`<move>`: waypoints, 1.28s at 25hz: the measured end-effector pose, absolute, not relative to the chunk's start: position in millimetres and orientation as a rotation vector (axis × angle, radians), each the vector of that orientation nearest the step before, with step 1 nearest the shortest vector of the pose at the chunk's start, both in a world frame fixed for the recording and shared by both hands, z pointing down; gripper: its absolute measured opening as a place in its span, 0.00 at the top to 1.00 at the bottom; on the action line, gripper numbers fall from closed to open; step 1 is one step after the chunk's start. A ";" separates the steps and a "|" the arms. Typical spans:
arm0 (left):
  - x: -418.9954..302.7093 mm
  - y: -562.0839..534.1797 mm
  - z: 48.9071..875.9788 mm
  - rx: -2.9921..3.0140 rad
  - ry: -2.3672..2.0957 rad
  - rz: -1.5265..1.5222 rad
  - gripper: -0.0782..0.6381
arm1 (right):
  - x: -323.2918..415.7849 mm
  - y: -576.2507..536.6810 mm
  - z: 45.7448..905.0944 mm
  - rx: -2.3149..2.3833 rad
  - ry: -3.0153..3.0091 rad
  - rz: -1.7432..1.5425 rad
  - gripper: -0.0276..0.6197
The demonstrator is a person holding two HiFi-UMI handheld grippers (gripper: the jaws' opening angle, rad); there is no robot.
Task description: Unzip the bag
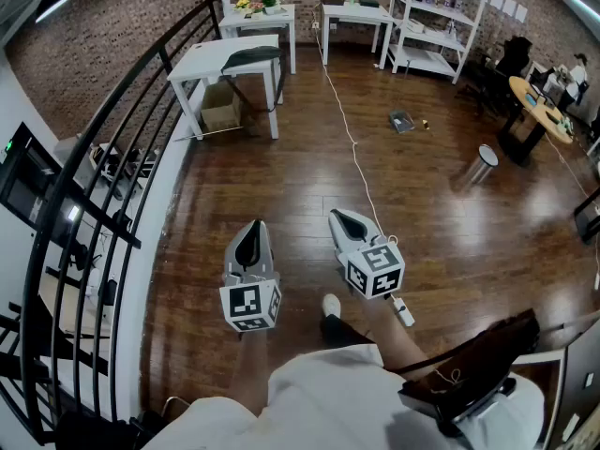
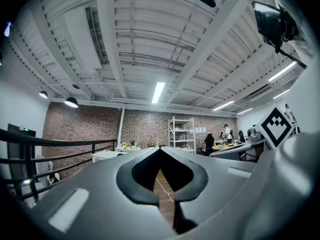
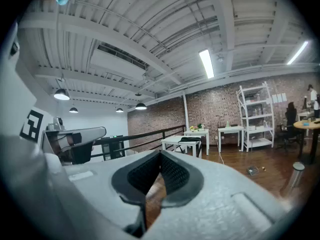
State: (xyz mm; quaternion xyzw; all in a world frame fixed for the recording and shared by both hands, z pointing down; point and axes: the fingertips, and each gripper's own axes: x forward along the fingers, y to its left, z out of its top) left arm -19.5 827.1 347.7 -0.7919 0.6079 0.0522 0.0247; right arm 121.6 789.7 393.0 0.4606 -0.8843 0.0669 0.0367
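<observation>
A dark bag (image 1: 251, 57) lies on a white table (image 1: 202, 64) far ahead at the back left; in the right gripper view the same bag (image 3: 189, 140) shows small on that table. Both grippers hang in the air over the wooden floor, well short of it. My left gripper (image 1: 249, 229) is shut with nothing between its jaws, and in its own view the left gripper (image 2: 160, 148) points up towards the ceiling. My right gripper (image 1: 339, 217) is likewise shut and empty, and in its own view the right gripper (image 3: 160, 154) points at the far tables.
A black railing (image 1: 112, 148) curves along the left. A white cable (image 1: 354, 148) runs across the floor. A metal bin (image 1: 484, 157) and a round table (image 1: 539, 101) stand at the right, white shelves (image 1: 436, 17) at the back. A dark brown item (image 1: 473, 364) sits at my lower right.
</observation>
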 end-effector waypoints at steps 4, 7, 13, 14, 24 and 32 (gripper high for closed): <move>-7.1 760.1 360.4 -2.453 1.881 0.121 0.87 | 126.3 727.3 391.5 1.400 -2.751 0.182 0.97; 11.9 699.9 355.0 -2.422 1.893 0.134 0.87 | 151.7 669.7 380.9 1.411 -2.773 0.149 0.97; 47.8 605.9 332.7 -2.370 1.868 0.139 0.87 | 193.5 568.2 385.3 1.457 -2.775 0.217 0.97; 49.2 594.1 333.7 -2.368 1.874 0.127 0.87 | 192.8 555.8 387.3 1.445 -2.778 0.228 0.97; 26.5 474.6 376.4 -2.433 1.932 0.038 0.87 | 152.0 443.0 421.0 1.323 -2.785 0.301 0.97; -42.2 329.7 358.1 -2.455 1.918 0.133 0.87 | 74.7 305.5 392.8 1.278 -2.790 0.209 0.97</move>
